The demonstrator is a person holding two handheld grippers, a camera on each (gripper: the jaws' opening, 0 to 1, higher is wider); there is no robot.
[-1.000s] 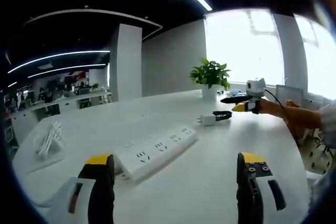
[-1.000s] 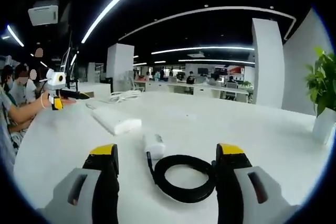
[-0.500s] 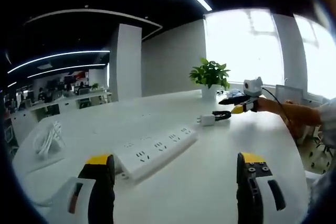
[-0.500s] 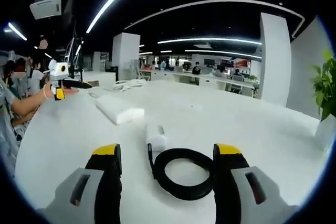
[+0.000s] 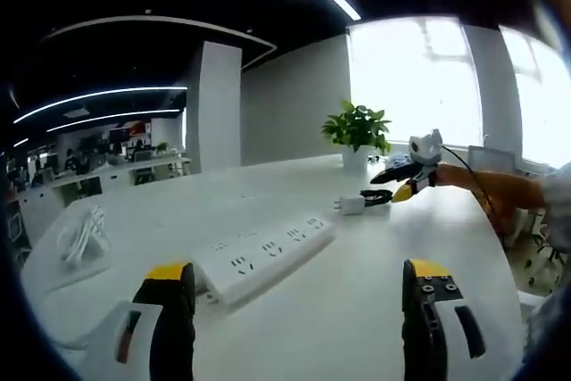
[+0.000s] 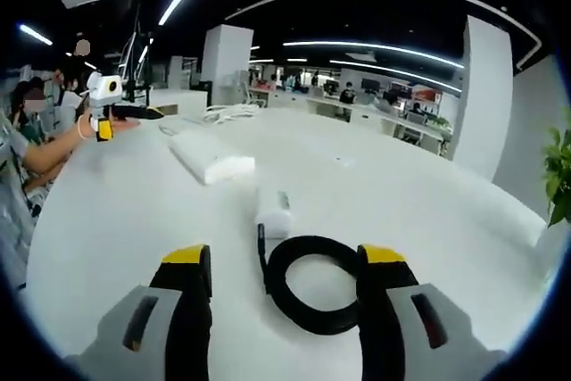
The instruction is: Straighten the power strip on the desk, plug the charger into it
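A long white power strip (image 5: 265,254) lies at a slant on the white desk, just ahead of my open left gripper (image 5: 299,310). In the right gripper view the strip (image 6: 211,156) shows end-on, farther off. The white charger (image 6: 273,215) with its coiled black cable (image 6: 310,285) lies right before my right gripper (image 6: 284,296), which is open with the coil between its jaws' lines. In the left gripper view the charger (image 5: 353,204) and coil (image 5: 378,195) sit beyond the strip, and my right gripper (image 5: 404,178) hovers just over them. The left gripper (image 6: 114,111) appears far left in the right gripper view.
A potted green plant (image 5: 358,130) stands at the desk's far edge. A bundle of white cable (image 5: 80,236) lies at the left of the desk (image 5: 357,283). Office desks and people fill the background.
My right gripper has moved forward and down toward the charger and its coil. The left gripper and the power strip have stayed put.
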